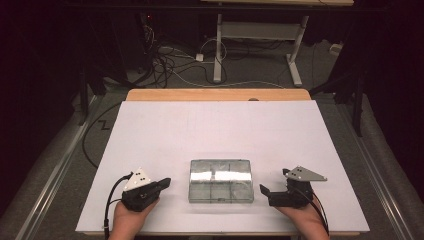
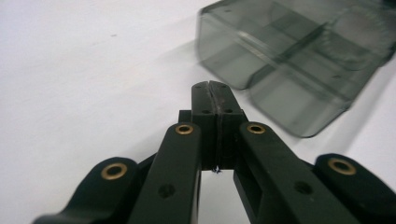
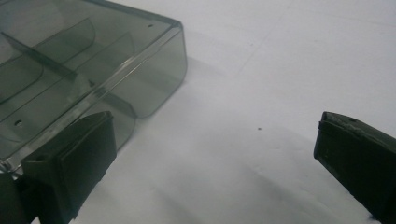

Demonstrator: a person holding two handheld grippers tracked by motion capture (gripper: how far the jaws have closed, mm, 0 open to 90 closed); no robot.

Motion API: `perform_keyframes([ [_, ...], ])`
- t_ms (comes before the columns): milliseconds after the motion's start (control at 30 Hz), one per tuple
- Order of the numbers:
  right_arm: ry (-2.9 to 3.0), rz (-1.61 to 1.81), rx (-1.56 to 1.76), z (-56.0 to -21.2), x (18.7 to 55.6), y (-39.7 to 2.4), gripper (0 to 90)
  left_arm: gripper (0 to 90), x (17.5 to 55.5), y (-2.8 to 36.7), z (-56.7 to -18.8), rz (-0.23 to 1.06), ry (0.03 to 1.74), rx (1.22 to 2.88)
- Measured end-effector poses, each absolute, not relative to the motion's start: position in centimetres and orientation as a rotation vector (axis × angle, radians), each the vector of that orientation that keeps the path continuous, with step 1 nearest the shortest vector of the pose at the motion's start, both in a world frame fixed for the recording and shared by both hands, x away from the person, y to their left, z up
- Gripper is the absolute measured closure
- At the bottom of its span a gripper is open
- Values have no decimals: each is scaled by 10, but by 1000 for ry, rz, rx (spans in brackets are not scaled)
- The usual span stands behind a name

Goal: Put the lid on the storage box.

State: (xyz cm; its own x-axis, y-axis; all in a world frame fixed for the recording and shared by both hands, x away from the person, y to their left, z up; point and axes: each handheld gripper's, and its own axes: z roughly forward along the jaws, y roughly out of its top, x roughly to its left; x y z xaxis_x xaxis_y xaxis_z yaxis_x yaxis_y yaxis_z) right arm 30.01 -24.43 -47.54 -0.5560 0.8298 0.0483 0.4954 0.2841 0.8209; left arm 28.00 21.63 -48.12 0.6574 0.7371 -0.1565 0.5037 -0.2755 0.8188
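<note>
The clear compartment box (image 2: 289, 60) is motion-blurred in the left gripper view and cut off at the upper right edge of the frame. In the right gripper view its left part runs past the left and top edges, and one black jaw at lower left covers its near corner. What its compartments contain cannot be told. In the high view, both forearms are cut off at the bottom edge.

Dark room, cables (image 1: 165, 62) on grey floor (image 1: 260, 75)
</note>
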Motion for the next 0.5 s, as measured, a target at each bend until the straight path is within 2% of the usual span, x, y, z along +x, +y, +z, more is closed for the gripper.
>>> perform_keyframes([
  [67, 2155, 1138, 1183, -476, 298, -247, 3, 876, 282, 220, -485, 299, 998, 1905],
  [167, 2142, 1139, 1202, -477, 298, -250, 3, 873, 286, 215, -487, 313, 990, 1936],
  [233, 2135, 1140, 1201, -477, 297, -252, 3, 839, 290, 213, -490, 297, 990, 1954],
  [267, 2133, 1143, 1199, -477, 297, -252, 3, 799, 292, 211, -492, 273, 986, 1971],
  [367, 2132, 1131, 1183, -479, 296, -252, 3, 588, 296, 207, -493, 250, 991, 2013],
  [500, 2131, 1133, 1177, -479, 295, -252, 3, 424, 296, 207, -493, 259, 1007, 2014],
])
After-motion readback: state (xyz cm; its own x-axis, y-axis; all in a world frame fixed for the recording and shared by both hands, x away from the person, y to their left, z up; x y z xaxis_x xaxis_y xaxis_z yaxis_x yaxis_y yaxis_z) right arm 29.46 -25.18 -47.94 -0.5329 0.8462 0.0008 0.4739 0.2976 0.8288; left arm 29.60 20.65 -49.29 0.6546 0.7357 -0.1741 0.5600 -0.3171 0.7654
